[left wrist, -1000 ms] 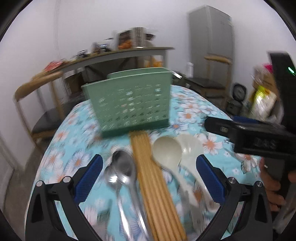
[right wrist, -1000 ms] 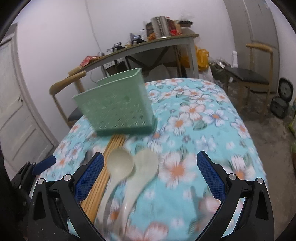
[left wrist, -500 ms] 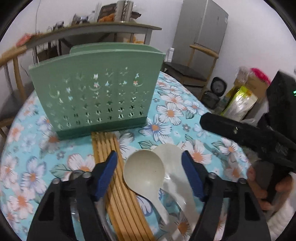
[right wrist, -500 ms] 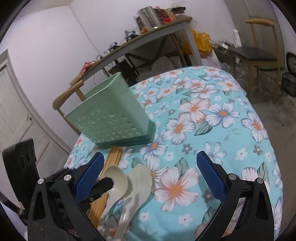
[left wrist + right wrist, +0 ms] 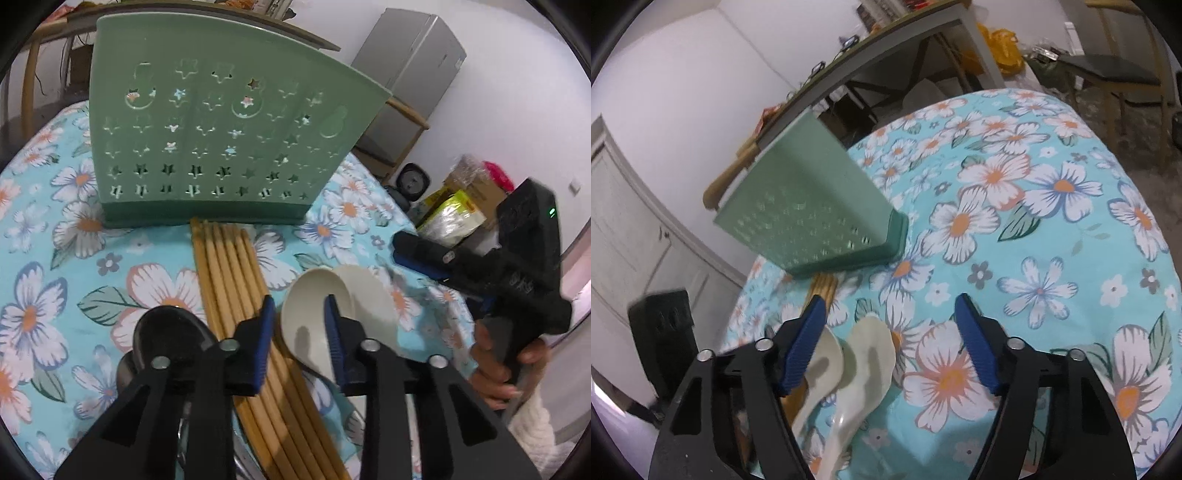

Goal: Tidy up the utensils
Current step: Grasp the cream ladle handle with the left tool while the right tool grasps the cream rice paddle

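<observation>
Before the green rack (image 5: 225, 147), left to right: metal spoons (image 5: 166, 336), chopsticks (image 5: 236, 280) touching its base, two pale spoons (image 5: 325, 314). No writing is readable. Left gripper (image 5: 299, 325), jaws narrowed, straddles the nearer pale spoon without pressing; right gripper (image 5: 890, 343), half-closed, holds nothing.

- The utensil holder (image 5: 221, 140) looks like matt green plastic, pierced with star cut-outs.
- The chopsticks (image 5: 236, 273) — pale wood, smooth.
- The cream spoons (image 5: 868, 354) look like smooth plastic with a soft sheen.
- The metal spoon (image 5: 166, 332) is glossy.
- The tablecloth (image 5: 1052, 240) — floral cloth, matt.
</observation>
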Motion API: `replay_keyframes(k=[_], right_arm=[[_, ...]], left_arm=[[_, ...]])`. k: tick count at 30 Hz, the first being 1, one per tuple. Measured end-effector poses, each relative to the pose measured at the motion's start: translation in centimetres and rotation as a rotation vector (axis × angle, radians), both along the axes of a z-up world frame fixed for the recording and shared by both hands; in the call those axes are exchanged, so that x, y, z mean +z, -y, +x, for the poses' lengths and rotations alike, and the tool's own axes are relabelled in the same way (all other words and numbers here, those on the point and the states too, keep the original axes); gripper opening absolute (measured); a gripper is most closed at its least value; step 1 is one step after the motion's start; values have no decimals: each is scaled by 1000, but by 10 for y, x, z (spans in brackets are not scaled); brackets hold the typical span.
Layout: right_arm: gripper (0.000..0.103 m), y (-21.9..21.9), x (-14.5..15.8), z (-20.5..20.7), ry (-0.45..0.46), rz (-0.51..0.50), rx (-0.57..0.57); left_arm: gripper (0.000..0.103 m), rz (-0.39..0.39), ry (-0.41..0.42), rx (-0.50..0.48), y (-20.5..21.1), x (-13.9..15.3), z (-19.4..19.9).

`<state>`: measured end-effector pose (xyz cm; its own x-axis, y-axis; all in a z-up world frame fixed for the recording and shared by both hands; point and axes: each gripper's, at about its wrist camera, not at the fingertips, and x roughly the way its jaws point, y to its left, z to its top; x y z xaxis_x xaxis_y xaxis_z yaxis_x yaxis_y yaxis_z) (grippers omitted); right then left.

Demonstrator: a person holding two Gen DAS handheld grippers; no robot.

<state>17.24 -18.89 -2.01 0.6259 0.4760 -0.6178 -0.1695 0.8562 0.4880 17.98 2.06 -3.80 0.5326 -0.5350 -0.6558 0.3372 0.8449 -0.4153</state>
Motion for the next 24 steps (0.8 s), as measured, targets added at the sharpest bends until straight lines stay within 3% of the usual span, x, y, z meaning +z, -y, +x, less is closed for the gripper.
replay_keyframes(k=[6,12,16,18,19,21,24], right_arm=[[39,-10,-17,4,-49,-31,36],[33,-20,-24,1,-49,-58,47],[29,-15,-25,2,-66,4,51],[8,-15,-27,1,-73,12,59],[7,-14,-28,0,-71,16,56],[3,-14,-24,-3,-51,34,54],[2,-12,-5,-16,50,53,22]], left_arm=[[8,-48,-36,-6,0,-5,2],[3,-39,-21,13,2,-6,0],[3,-62,-12,17,3,-1,-1],[3,-58,8,20,2,3,-3],[3,-48,22,30,1,6,-4],[3,-53,38,48,-3,11,-4],[3,-70,74,72,-12,21,-7]])
